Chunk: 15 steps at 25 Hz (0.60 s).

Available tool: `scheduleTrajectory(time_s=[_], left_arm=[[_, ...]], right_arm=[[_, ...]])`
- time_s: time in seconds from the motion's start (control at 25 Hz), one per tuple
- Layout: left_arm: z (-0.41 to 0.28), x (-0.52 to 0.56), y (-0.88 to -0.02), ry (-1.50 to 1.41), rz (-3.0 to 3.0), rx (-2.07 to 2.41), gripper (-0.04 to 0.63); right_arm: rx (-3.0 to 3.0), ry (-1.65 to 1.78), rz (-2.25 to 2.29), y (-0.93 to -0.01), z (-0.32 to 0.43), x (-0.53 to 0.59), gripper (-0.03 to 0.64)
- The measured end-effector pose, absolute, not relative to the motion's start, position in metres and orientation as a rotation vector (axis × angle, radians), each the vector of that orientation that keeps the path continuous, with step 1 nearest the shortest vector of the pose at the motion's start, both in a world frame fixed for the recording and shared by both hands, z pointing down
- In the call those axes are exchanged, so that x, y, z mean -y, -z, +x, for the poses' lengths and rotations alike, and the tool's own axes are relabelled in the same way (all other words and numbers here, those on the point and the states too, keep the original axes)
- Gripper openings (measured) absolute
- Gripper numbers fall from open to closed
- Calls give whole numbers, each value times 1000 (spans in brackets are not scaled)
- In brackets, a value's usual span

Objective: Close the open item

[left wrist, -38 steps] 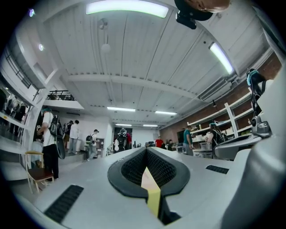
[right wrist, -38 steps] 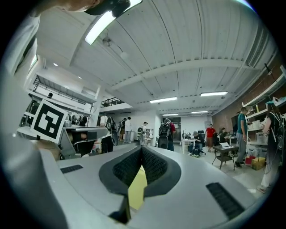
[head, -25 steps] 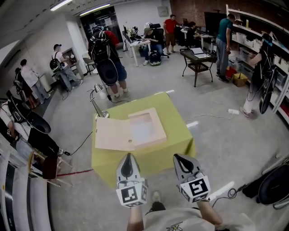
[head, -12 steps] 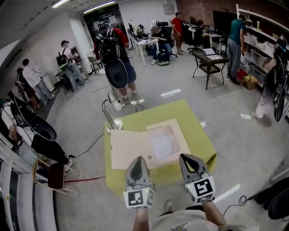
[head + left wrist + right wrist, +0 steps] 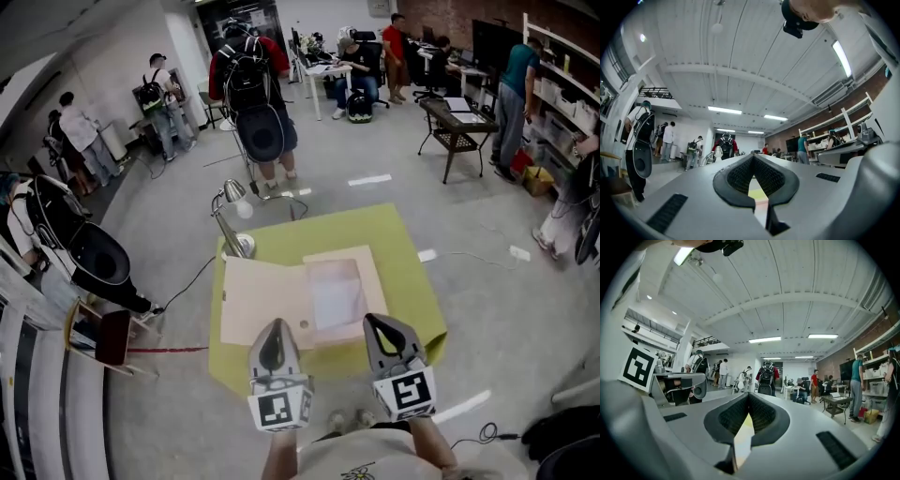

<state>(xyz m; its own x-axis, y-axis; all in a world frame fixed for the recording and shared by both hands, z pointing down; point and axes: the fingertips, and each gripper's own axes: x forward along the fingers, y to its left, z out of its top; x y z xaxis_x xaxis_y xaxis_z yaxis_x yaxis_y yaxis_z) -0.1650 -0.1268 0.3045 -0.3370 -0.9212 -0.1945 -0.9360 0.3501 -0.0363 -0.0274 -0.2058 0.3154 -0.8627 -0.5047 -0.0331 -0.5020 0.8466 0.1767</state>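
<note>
A flat beige box (image 5: 339,292) lies open on the yellow-green table (image 5: 412,272). Its lid (image 5: 262,302) is folded out flat to the left, and its pale inside faces up. In the head view my left gripper (image 5: 275,324) hangs over the lid's near edge, and my right gripper (image 5: 379,320) is at the box's near right corner. Both are held out level, jaw tips together, with nothing between them. In the left gripper view the left gripper (image 5: 753,155) shows only a sliver of the table (image 5: 757,193) below its tips. The right gripper (image 5: 748,393) looks out across the room.
A silver desk lamp (image 5: 234,217) stands at the table's far left corner. A person with a black backpack (image 5: 255,89) stands just beyond the table. A black chair (image 5: 89,248) and a dark stool (image 5: 105,337) are at the left, with cables on the floor. Other people and shelves line the far side.
Both grippers have come forward to the table. A second ago they hung short of its near edge; now their tips overlap the box's near side. Their jaws have stayed together.
</note>
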Motion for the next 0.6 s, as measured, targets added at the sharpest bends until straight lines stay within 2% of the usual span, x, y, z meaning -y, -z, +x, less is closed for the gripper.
scheduleTrajectory(time_s=[0.4,0.6], left_arm=[[-163,126,-293,-271,-1567,-2500,14],[-199,104,-281,-334,-1465,-2558,14]], right_arm=[[3035,287,775,-311,-21,220,11],[3025,382,811,-300,-41,214,11]])
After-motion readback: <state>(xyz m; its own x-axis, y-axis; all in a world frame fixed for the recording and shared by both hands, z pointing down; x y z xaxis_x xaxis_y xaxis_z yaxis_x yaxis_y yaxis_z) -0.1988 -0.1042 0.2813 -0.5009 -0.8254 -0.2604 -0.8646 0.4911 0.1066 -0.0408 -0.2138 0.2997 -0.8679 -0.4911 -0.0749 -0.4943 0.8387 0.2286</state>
